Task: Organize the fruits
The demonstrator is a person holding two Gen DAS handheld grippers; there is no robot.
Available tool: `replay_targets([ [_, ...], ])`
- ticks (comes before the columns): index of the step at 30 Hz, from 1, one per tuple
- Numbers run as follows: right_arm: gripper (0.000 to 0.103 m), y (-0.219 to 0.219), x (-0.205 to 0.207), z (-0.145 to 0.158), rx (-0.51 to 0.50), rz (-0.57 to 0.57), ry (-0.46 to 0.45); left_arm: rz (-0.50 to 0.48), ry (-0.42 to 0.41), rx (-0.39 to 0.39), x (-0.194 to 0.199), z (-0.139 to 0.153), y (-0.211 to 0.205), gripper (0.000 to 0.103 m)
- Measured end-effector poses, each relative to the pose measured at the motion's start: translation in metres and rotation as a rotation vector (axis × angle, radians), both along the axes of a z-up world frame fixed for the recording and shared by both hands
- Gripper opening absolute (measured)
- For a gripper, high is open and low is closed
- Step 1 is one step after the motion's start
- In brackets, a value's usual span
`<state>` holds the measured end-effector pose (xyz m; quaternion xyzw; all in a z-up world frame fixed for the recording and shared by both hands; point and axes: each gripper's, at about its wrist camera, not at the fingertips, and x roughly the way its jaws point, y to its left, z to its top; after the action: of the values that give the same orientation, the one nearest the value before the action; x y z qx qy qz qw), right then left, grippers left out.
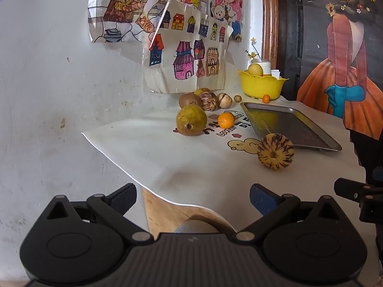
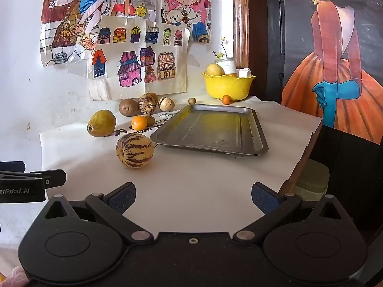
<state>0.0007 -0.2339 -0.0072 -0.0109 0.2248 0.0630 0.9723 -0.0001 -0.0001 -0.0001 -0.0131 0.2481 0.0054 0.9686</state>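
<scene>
Hiding behind the orange (image 2: 139, 122), a brownish fruit (image 2: 150, 120)

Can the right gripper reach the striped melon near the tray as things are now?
Probably yes. The right gripper is open and empty, and only bare white cloth lies between it and the striped melon. The metal tray sits off to the melon's side.

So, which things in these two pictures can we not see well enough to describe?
- Yellow bowl contents: both views, the rim hides all but one yellow fruit and a white jar.
- Fruit behind the orange: right view, mostly covered; hidden in the left view.
- Print on the cloth: fruit and the tray cover parts.
- Round beige ball: too small to identify.
</scene>
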Motion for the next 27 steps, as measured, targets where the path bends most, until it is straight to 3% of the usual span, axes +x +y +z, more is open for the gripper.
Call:
replay_targets([
  [27, 0.103, -0.0008, -0.0007, -0.0025, 0.006, 0.004, 0.011, 0.005, 0.009, -0.013, -0.0003, -0.0009, 0.001, 0.103],
])
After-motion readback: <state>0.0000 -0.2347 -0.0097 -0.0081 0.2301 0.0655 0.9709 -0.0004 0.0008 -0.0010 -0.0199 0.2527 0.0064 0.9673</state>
